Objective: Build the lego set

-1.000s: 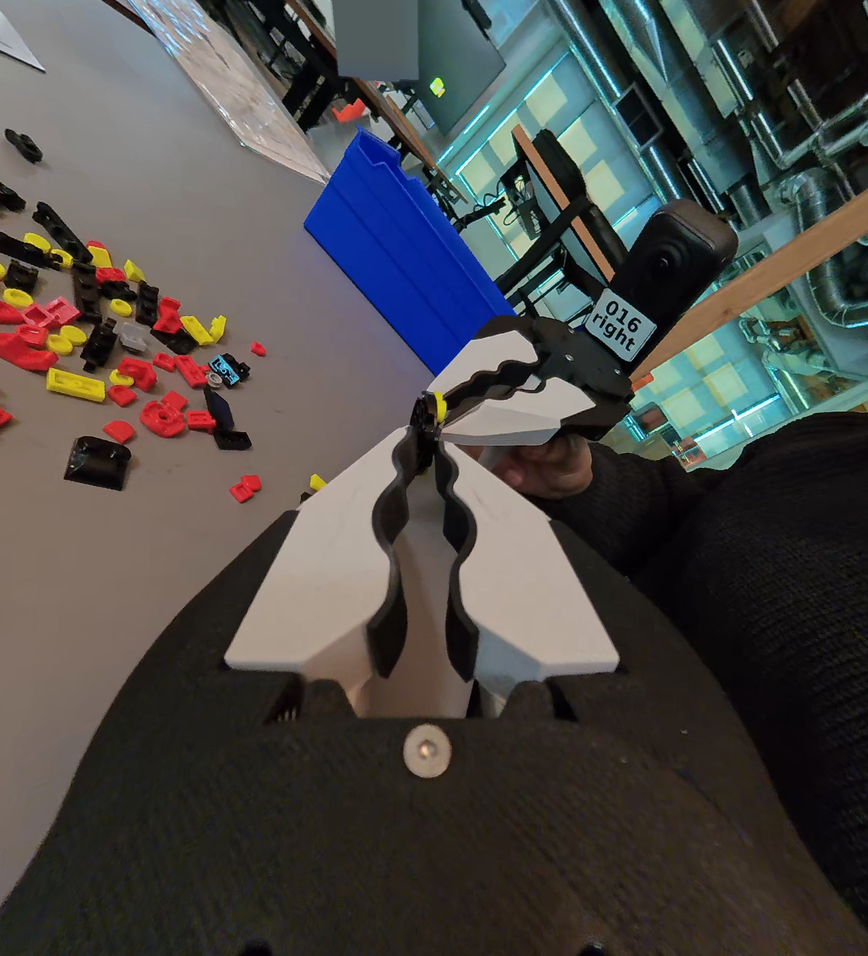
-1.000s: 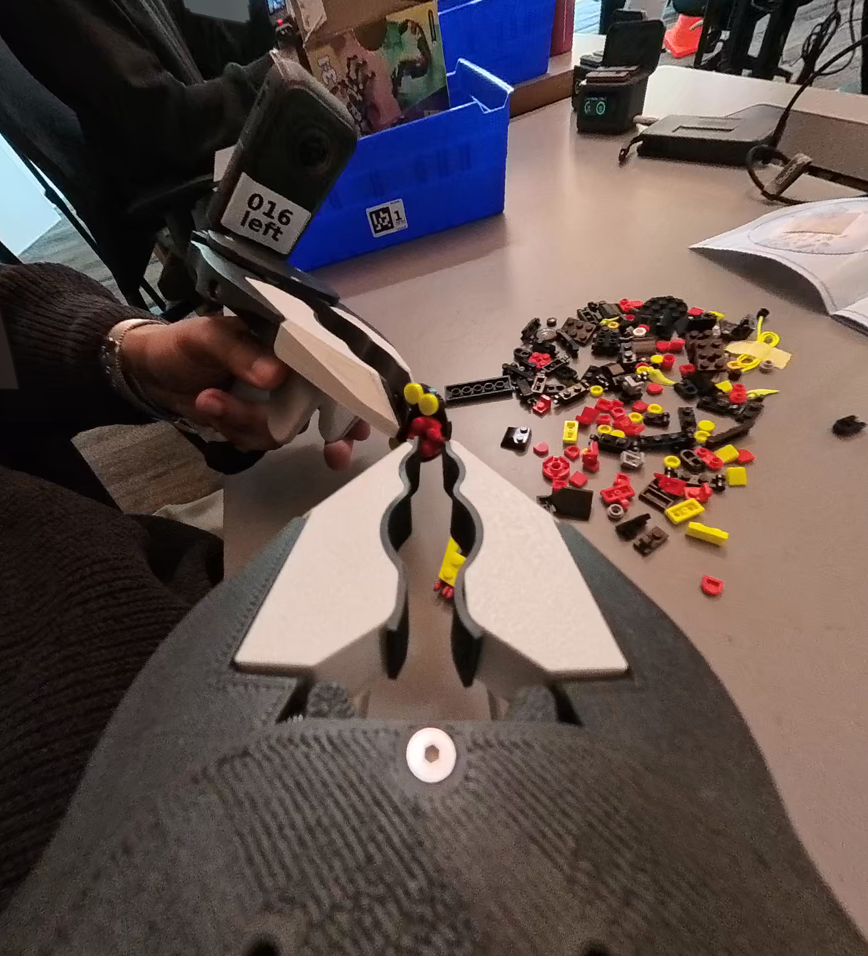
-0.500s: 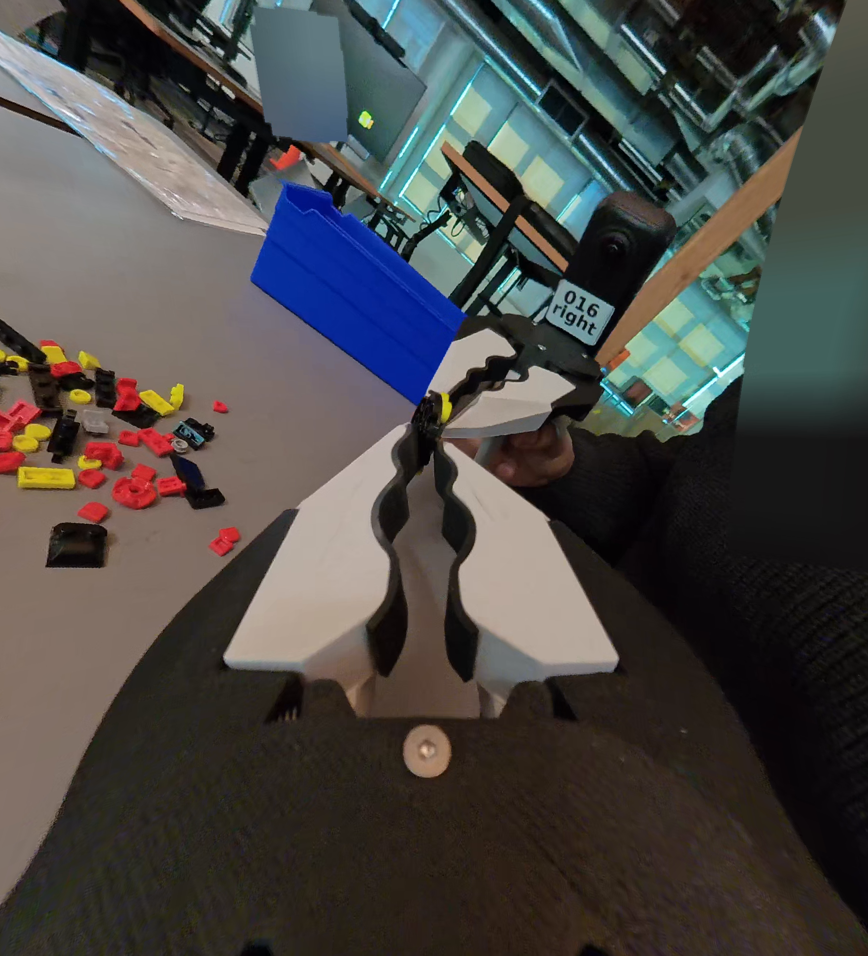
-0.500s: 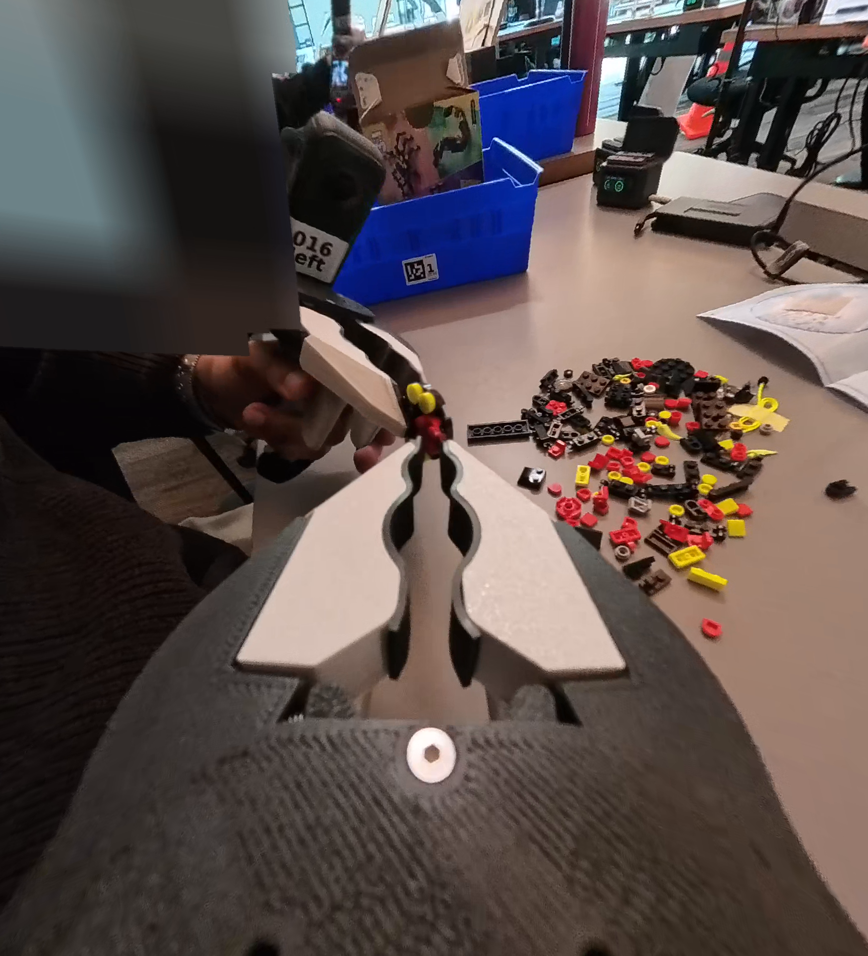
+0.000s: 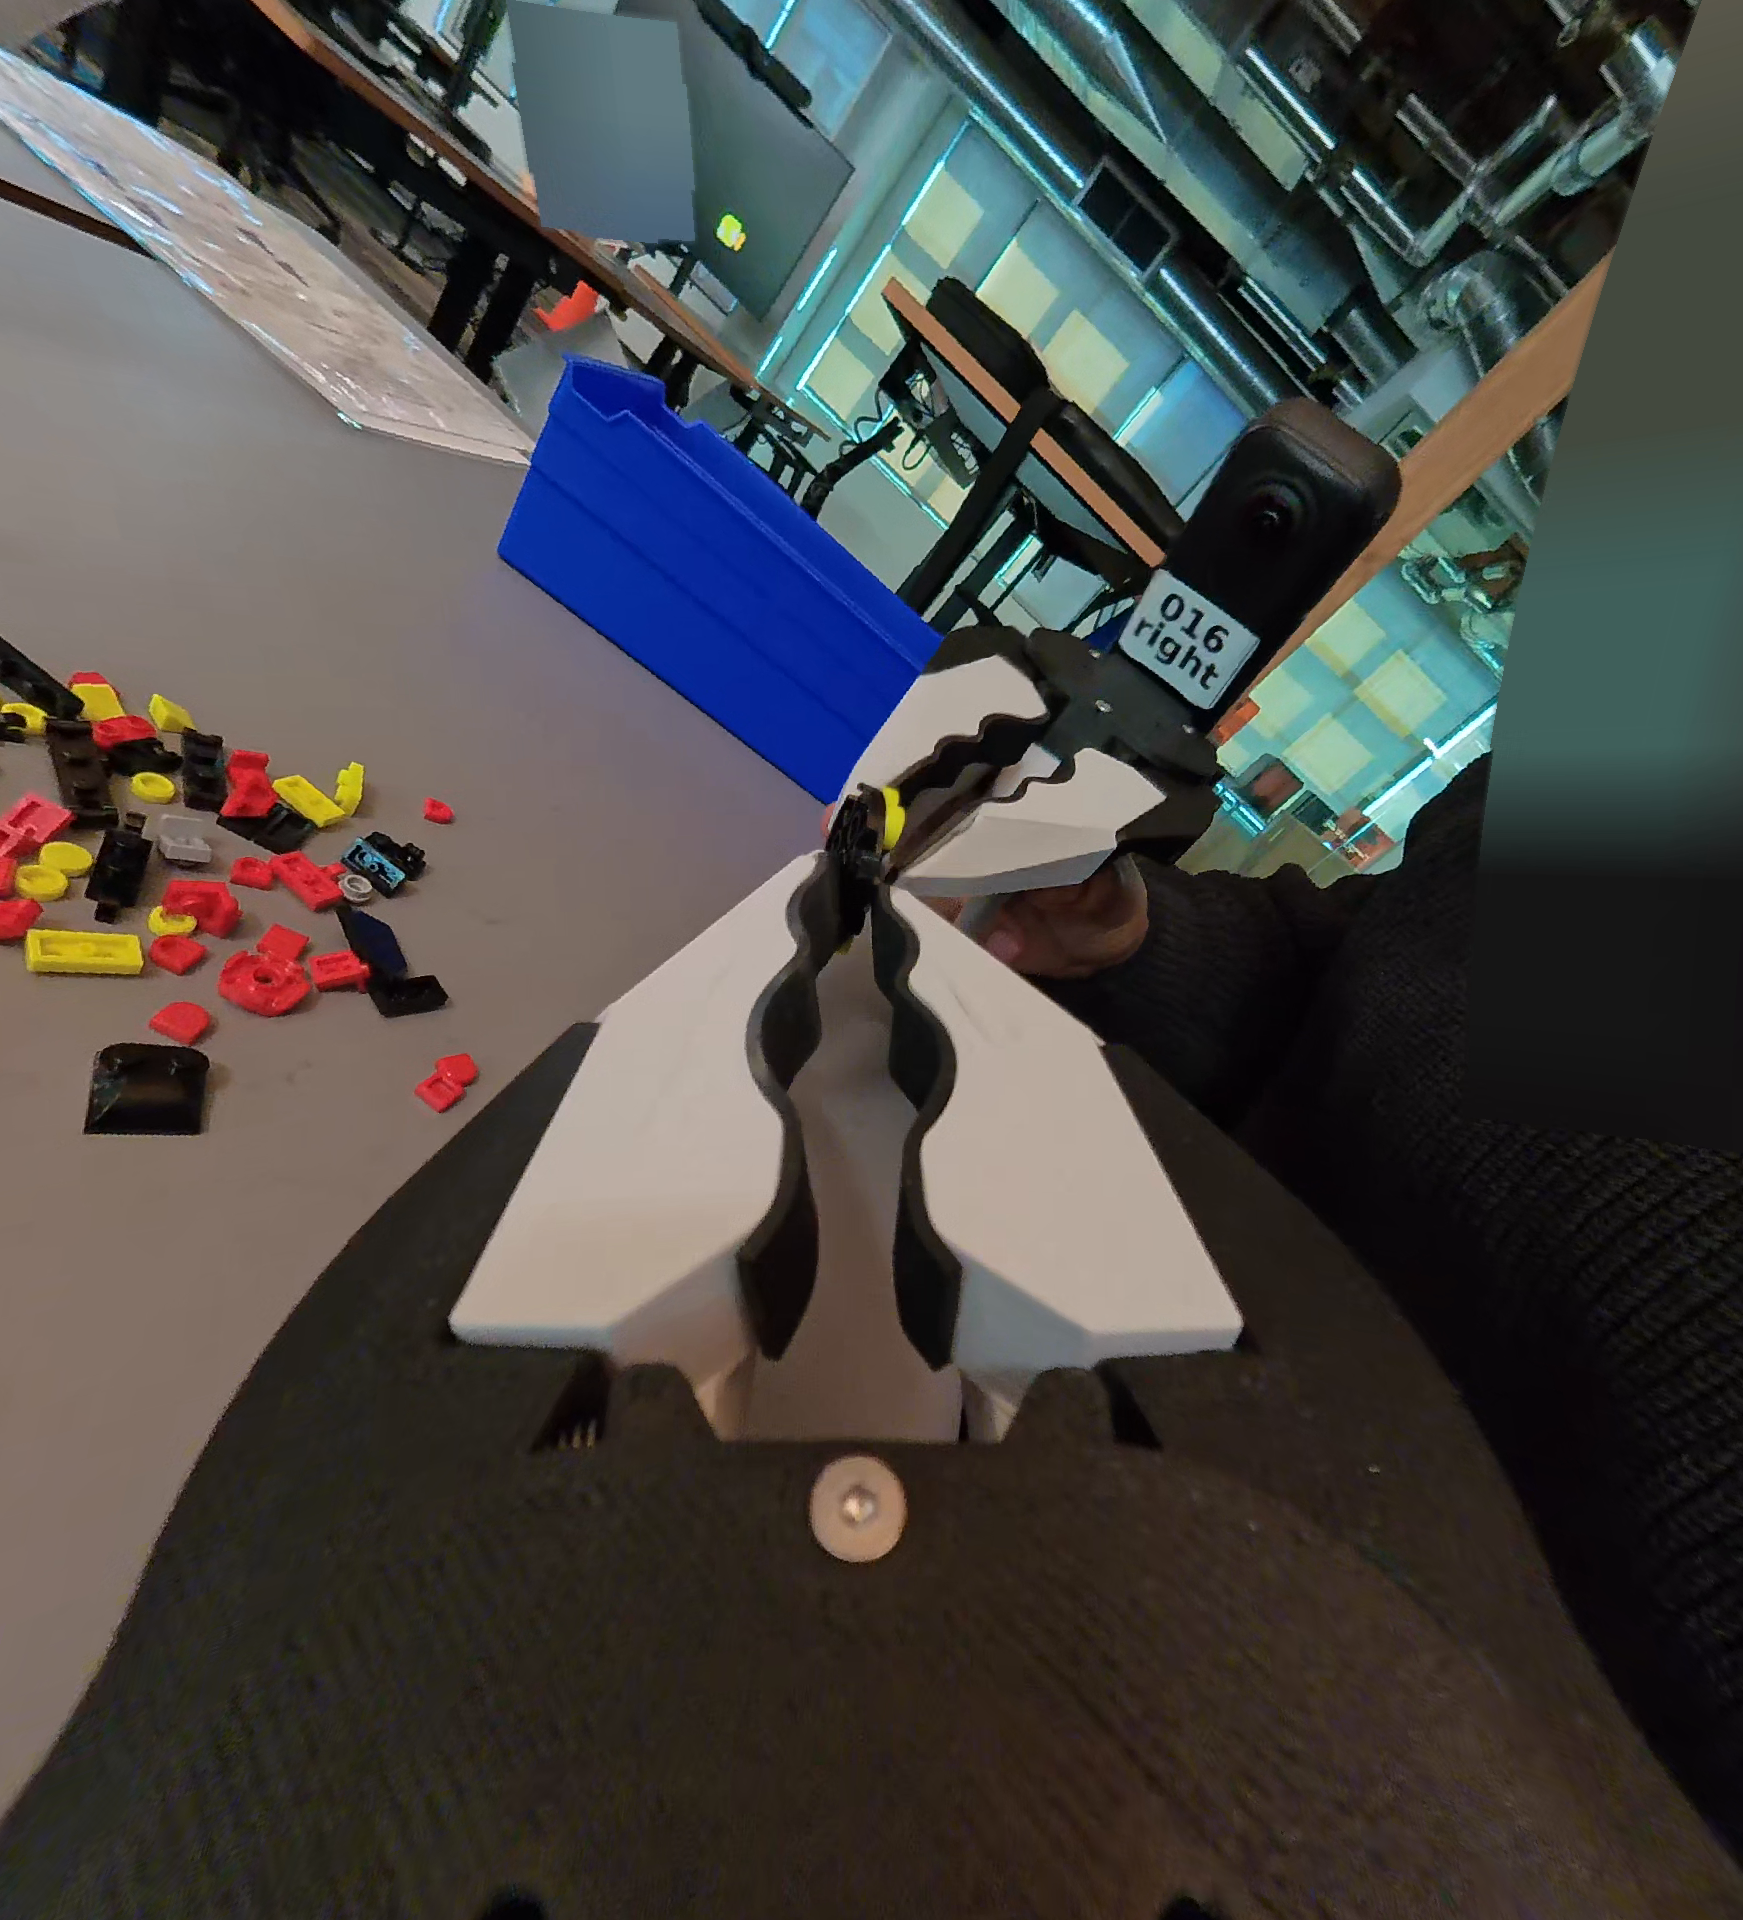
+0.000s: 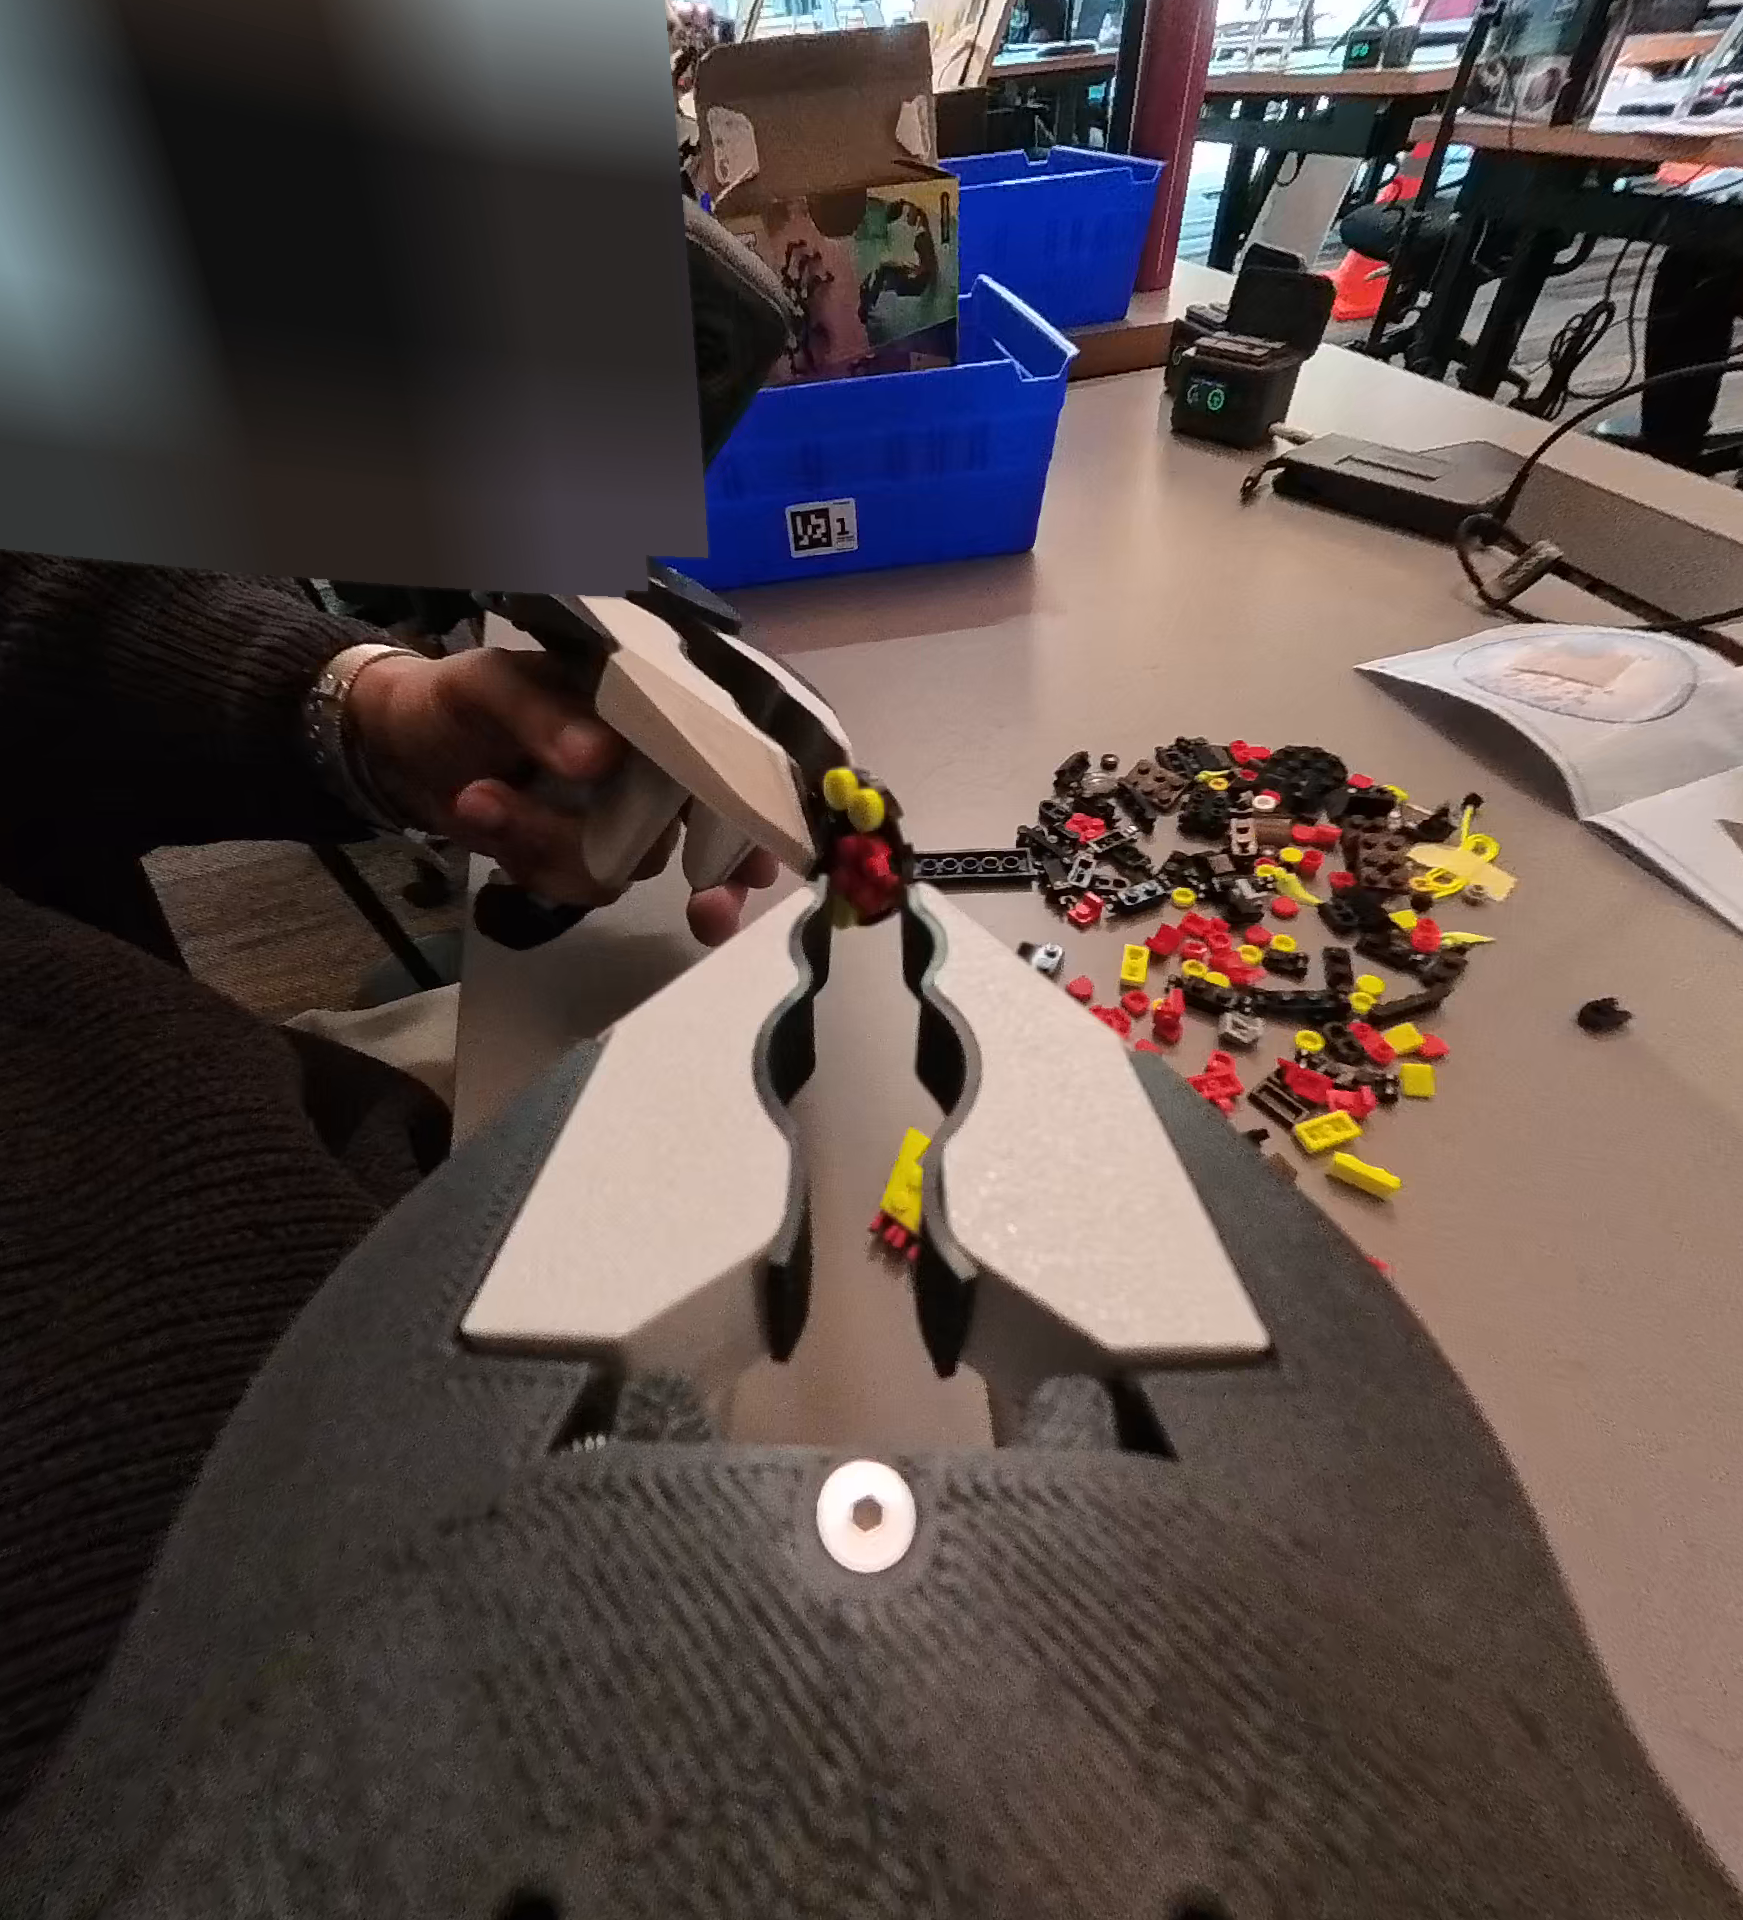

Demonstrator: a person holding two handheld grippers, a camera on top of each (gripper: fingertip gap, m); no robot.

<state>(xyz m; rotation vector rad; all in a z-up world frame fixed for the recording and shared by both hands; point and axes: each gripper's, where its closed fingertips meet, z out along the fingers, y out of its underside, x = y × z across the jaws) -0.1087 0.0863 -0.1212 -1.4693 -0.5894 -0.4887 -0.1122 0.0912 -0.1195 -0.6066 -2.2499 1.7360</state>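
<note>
Since 1 s ago both cams tilted up; tips stay met mid-air. Grey table (image 6: 1210,644) w/ loose brick pile (image 6: 1262,935) lies well right of the tongs. Left gripper (image 5: 851,883) clenched on small black-red-yellow sub-assembly (image 6: 862,852); right gripper (image 6: 862,904) pinches same piece from opposite side, prob. gripping, view poor. Long axis roughly upright, both tips equally near.
</note>
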